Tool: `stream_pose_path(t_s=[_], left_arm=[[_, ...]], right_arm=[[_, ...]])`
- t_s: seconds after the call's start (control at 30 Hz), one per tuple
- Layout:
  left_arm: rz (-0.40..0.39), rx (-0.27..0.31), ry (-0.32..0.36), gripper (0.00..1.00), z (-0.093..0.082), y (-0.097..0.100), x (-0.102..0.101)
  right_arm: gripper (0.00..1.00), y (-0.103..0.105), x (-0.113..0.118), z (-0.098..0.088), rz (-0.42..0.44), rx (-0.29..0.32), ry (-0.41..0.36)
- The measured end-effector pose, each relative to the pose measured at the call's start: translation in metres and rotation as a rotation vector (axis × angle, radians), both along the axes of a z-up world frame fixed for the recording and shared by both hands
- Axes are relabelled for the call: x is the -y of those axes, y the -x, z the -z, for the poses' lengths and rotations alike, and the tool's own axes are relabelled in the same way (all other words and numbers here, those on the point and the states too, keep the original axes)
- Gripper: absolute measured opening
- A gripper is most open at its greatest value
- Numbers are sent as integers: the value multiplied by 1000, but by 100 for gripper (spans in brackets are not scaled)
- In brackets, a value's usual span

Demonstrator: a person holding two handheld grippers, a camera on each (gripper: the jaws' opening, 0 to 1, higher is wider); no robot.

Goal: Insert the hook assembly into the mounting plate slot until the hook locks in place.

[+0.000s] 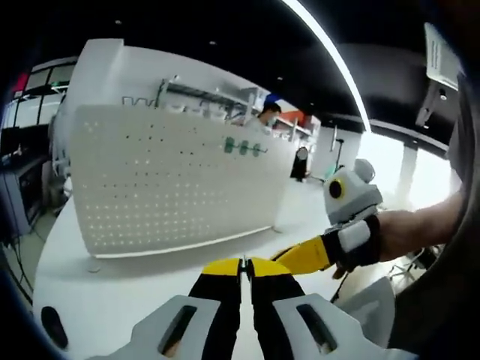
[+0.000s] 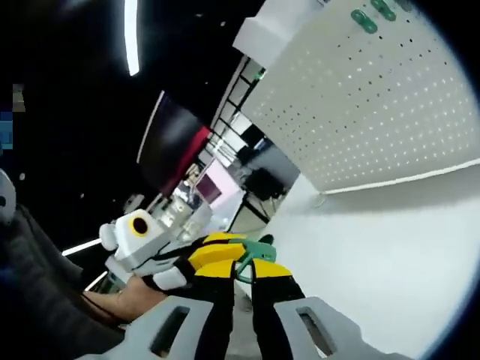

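Two tools meet over the white table (image 1: 112,292), tips close together in front of the standing pegboard (image 1: 172,180). Seen from the left gripper view, the left tool (image 1: 245,264) has its yellow-tipped jaws pressed together with nothing visible between them, while the right tool (image 1: 304,257) comes in from the side, a hand (image 1: 405,234) behind it. From the right gripper view, the right tool (image 2: 241,264) is clenched on a green hook (image 2: 255,255), held near the table's edge, well short of the pegboard. A few green hooks (image 1: 244,147) already hang high on the board.
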State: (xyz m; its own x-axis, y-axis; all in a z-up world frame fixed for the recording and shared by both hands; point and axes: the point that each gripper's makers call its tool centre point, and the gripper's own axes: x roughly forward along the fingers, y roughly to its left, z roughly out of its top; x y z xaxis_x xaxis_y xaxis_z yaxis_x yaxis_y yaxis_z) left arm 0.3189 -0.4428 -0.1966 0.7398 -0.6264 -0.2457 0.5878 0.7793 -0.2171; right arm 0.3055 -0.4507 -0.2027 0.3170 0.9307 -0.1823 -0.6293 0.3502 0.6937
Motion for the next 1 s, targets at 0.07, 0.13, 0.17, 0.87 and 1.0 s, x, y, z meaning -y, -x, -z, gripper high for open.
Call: stream_pose_path(t_s=[0.07,0.13,0.17,0.87,1.0], left_arm=[[7,-17,11,3,2,0,0],[10,-28,14,4,4,1,0],[10,-31,15,4,4,2,0],[34,-251,39,23,39,11,-7],[82,-294,55,23,42,18,-1]], right_arm=[[5,1,1,2,-10,31,26],[5,2,1,4,-17,49,48],[5,2,1,5,-24,61,61],[5,8,16,34,-249,431,478],[5,12,17,41,-289,449,518]])
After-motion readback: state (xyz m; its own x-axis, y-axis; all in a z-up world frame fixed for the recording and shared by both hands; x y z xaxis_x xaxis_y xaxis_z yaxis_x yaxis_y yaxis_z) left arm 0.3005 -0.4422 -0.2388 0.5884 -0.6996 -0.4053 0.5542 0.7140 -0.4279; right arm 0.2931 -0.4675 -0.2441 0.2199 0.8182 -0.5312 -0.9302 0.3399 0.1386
